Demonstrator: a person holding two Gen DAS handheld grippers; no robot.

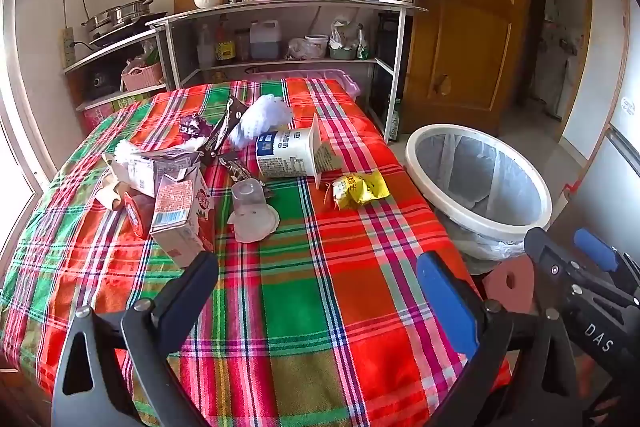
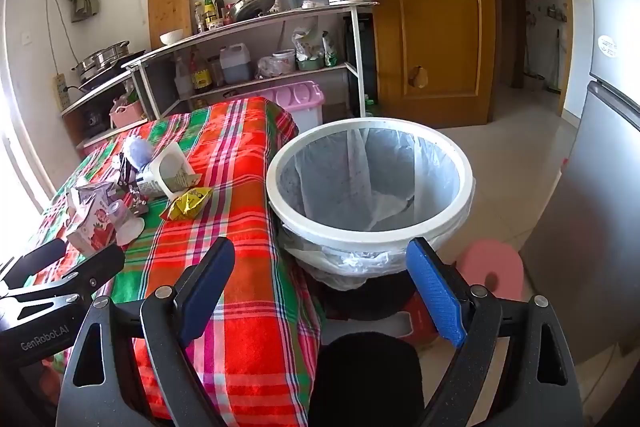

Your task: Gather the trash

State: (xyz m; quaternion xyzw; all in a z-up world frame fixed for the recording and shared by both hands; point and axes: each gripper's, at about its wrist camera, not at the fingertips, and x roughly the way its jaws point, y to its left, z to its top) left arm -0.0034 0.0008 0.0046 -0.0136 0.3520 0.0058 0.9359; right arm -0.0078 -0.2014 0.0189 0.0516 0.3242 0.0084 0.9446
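While both spread wide and empty: left gripper [image 1: 320, 291] nearest yellow wrapper [image 1: 360, 190] by tabletop's right edge, long axis crosswise; right gripper [image 2: 320, 291] facing bin [image 2: 370, 223] beyond that edge.

A red-and-green plaid tablecloth [image 1: 320, 267] covers the table, with the litter gathered toward its far left. A white yogurt tub [image 1: 286, 153] lies on its side, a crumpled yellow wrapper [image 1: 360, 189] just to its right. A clear plastic cup [image 1: 252, 213] stands upside down beside a strawberry milk carton [image 1: 182, 217], with a torn carton [image 1: 152, 167] behind. Off the table's right edge stands a white bin [image 1: 478, 179] lined with a clear bag. The left gripper [image 1: 320, 287] hangs wide apart over bare cloth, gripping nothing.
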